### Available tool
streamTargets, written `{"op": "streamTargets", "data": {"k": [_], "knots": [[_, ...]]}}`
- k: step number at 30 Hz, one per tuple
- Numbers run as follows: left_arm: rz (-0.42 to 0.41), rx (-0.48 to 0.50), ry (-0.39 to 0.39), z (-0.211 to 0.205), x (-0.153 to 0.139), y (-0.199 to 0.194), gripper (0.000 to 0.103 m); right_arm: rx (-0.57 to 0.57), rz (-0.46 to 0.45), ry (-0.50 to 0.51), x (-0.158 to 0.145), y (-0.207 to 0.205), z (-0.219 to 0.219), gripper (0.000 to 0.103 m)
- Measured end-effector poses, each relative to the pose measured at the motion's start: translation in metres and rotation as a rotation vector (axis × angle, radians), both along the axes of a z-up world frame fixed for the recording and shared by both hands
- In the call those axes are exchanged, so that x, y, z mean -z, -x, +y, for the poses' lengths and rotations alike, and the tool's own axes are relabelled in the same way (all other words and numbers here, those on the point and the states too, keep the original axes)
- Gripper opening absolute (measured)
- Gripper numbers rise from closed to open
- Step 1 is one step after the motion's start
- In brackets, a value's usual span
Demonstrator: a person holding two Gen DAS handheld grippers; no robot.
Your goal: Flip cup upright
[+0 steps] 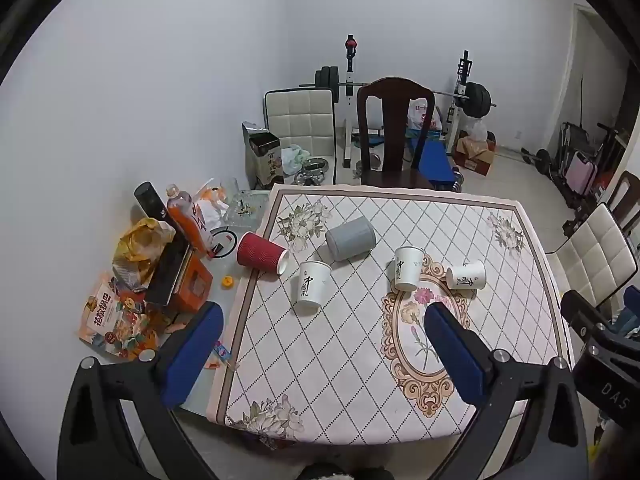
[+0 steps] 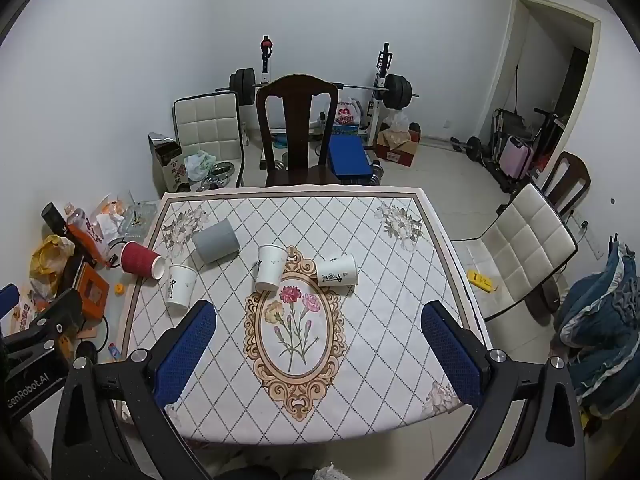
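— On the floral tablecloth (image 2: 360, 240), what does each camera catch that the other misses?
— Only the right wrist view shows the doorway (image 2: 556, 80) and a blue garment heap (image 2: 604, 332); the left view shows the snack bag (image 1: 106, 320) fully.
— And the cups?
— Beyond the cloth's oval medallion (image 2: 294, 332), a white paper cup (image 2: 338, 271) lies on its side just right of an upright one (image 2: 271, 267). A grey cup (image 2: 216, 240) and a red ribbed cup (image 2: 142, 260) lie tipped farther left.
— The claws?
— Left gripper (image 1: 320, 352) and right gripper (image 2: 318, 354) both spread wide, empty, nearer than the medallion, well apart from every cup.
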State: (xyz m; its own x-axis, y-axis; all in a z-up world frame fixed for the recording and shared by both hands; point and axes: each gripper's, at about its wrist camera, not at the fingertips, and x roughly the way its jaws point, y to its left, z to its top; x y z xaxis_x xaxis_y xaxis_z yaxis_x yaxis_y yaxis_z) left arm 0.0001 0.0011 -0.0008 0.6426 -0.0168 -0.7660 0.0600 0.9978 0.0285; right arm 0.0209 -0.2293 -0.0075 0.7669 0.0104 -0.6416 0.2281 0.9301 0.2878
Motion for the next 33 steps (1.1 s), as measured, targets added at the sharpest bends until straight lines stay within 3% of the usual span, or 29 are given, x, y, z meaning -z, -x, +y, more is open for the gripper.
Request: {"op": "streamTargets", "data": {"k": [14, 33], "knots": [[-0.003, -0.005, -0.01, -0.001, -0.001, 0.002, 0.103, 0.003, 0.0, -0.012, 0.002, -0.012, -0.011, 0.103], [0.005, -0.007, -0.005, 0.001, 0.001, 0.007, 0.103, -0.009, -0.005, -0.004, -0.005, 0.004, -0.004, 0.103]]}}
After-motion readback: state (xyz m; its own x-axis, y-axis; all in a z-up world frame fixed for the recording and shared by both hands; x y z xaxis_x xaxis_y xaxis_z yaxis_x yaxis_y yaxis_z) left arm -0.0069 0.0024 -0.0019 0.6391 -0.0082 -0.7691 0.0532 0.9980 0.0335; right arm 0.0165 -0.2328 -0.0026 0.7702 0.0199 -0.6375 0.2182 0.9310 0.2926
